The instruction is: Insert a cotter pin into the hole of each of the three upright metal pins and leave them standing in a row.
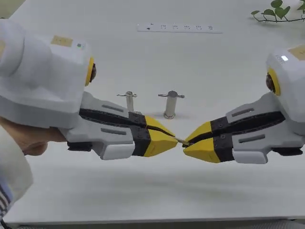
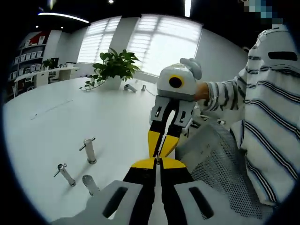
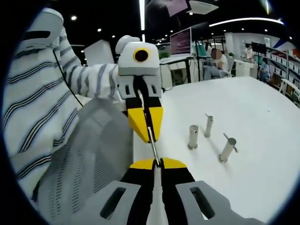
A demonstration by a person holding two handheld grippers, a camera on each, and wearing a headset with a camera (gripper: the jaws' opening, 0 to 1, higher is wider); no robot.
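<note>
A thin cotter pin bridges the tips of both grippers above the table's front. My left gripper is shut on one end and my right gripper is shut on the other. In the right gripper view the cotter pin runs from my right gripper up to the left gripper. Three upright metal pins stand behind: one bare pin and two with cotter pins through them. The head view shows the two fitted pins.
A white power strip lies at the far side of the white table, and a green plant sits at the far right corner. The table's front edge is close below the grippers. A mesh chair stands beside the person.
</note>
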